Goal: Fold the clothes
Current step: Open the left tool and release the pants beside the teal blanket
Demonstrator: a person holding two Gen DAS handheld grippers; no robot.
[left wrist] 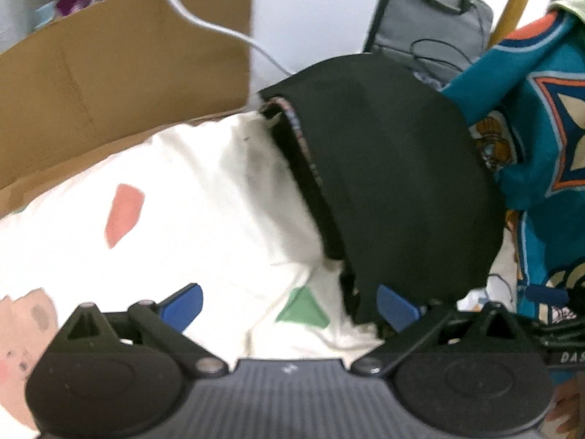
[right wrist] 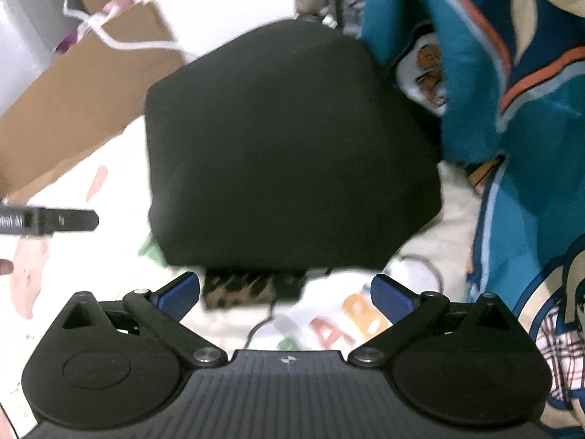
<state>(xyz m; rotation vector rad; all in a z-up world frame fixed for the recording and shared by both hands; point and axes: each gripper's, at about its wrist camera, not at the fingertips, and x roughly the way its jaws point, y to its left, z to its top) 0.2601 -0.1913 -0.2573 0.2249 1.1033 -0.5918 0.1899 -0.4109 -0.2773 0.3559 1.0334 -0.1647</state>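
The left gripper (left wrist: 290, 305) has its blue-padded fingers (left wrist: 184, 303) spread wide with nothing clamped between them; the near corner of the folded black garment (left wrist: 395, 183) hangs in just inside the right-hand pad, and whether it touches that pad cannot be told; below the gap lies the white bedsheet (left wrist: 204, 190) with its pink and green patches. The right gripper (right wrist: 285, 292) is likewise fully apart and empty; between its pads shows a dark patterned edge (right wrist: 252, 289) poking out from under the garment, and a thin dark cable (right wrist: 263, 320) runs over the sheet toward the camera.

The black garment lies flat on the sheet as a compact folded block, straight ahead of the right gripper and ahead and to the right of the left one; its stitched hem runs along its left side in the left wrist view.

A teal, orange and cream printed blanket (right wrist: 493, 109) crowds the garment's right edge; a brown cardboard box (left wrist: 120, 69) stands beyond the sheet on the left, a white cable (left wrist: 204, 22) draped over it; a grey bag (left wrist: 431, 18) sits behind; the other gripper's black finger (right wrist: 55, 221) reaches in from the left of the right wrist view.
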